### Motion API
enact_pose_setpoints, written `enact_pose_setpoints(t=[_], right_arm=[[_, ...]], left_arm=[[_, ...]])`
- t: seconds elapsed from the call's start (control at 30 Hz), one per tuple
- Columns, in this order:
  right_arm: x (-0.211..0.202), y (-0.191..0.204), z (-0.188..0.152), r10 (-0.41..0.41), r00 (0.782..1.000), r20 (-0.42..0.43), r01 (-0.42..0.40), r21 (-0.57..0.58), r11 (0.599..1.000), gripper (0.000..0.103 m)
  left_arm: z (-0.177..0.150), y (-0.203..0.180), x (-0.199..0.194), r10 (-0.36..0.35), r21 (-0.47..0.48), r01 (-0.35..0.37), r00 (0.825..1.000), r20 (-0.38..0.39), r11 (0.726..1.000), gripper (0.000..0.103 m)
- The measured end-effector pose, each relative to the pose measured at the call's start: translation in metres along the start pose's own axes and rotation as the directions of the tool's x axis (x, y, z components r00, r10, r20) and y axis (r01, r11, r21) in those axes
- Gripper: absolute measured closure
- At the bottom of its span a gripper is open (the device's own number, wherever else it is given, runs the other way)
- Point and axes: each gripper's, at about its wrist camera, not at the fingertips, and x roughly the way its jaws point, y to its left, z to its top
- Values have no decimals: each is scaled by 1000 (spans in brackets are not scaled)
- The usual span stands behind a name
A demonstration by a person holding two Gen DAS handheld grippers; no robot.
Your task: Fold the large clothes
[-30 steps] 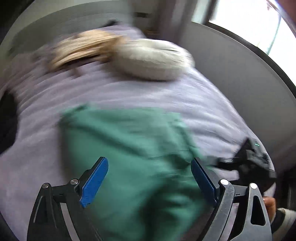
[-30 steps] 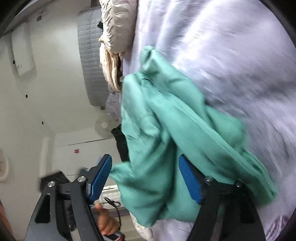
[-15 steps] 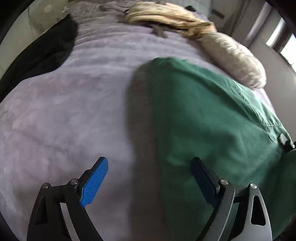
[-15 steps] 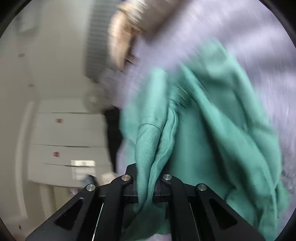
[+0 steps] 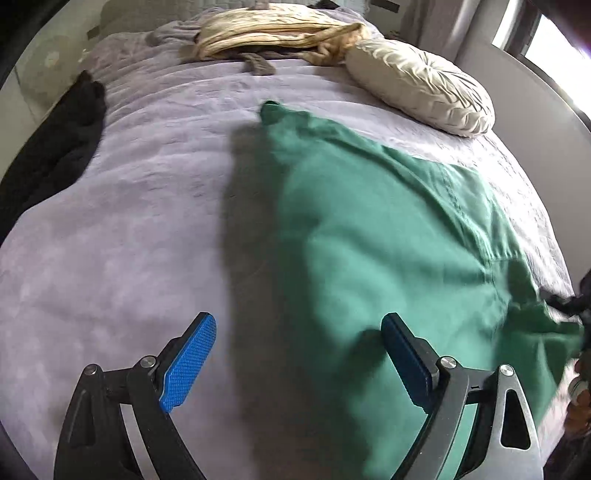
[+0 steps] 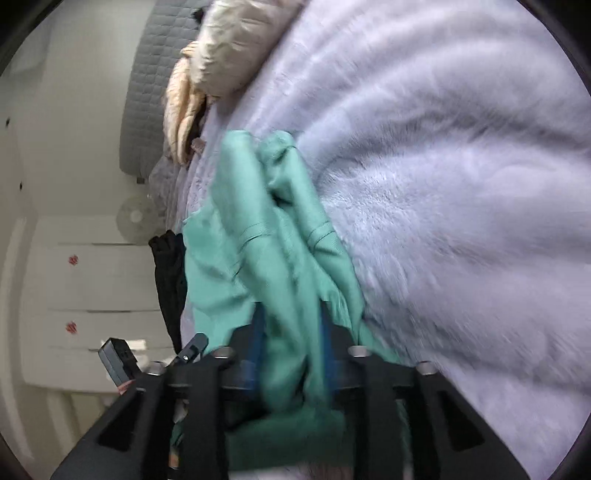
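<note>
A large green garment (image 5: 369,229) lies spread on the lilac bedspread (image 5: 129,221), stretching from the bed's middle to its right front corner. My left gripper (image 5: 295,358) is open and empty, hovering over the garment's near left edge. My right gripper (image 6: 291,354) is shut on a bunched fold of the green garment (image 6: 266,240) and holds it up beside the bed; its blue pads are mostly hidden by cloth.
A cream round pillow (image 5: 421,85) and a beige blanket (image 5: 273,33) lie at the head of the bed. A black garment (image 5: 55,147) lies along the left edge. The bedspread shows again in the right wrist view (image 6: 461,184), with white cupboards (image 6: 74,295) beyond.
My right gripper closed on the green garment a second ago and still holds it, pulling it out. My left gripper moved up over the bed and stayed open.
</note>
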Motion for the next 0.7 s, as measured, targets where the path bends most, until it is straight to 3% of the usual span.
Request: enact_pose_setpoints(t=[0.13, 0.27, 0.33, 0.37, 0.47, 0.53, 0.63, 0.7], right_arm=[[-33, 21, -8, 38, 999, 24, -37, -63, 997, 43], [-24, 59, -13, 3, 999, -50, -13, -210, 978, 43], [-12, 65, -20, -70, 993, -90, 45, -252, 967, 64], [-7, 66, -22, -100, 990, -101, 71, -258, 964, 93], [-7, 57, -41, -188, 980, -69, 165, -261, 951, 94], [-2, 35, -59, -273, 959, -78, 248, -242, 938, 97], [16, 1, -73, -273, 955, -115, 255, -154, 955, 102], [14, 2, -79, -279, 957, -79, 264, -157, 952, 102]], left_arm=[[-15, 10, -15, -38, -30, 37, 999, -24, 999, 11], [-27, -8, -18, -96, 2, 96, 994, -44, 995, 11], [-38, -19, -15, -101, 60, 104, 993, -52, 993, 11], [-44, -21, -11, -97, 84, 102, 993, -67, 991, 11], [-65, -14, -3, -114, 104, 121, 991, -70, 987, 9], [-71, -3, 2, -121, 84, 126, 990, -69, 988, 1], [-75, 4, 2, -126, 72, 132, 989, -81, 989, 1], [-77, 6, -4, -114, 84, 121, 990, -80, 989, 1]])
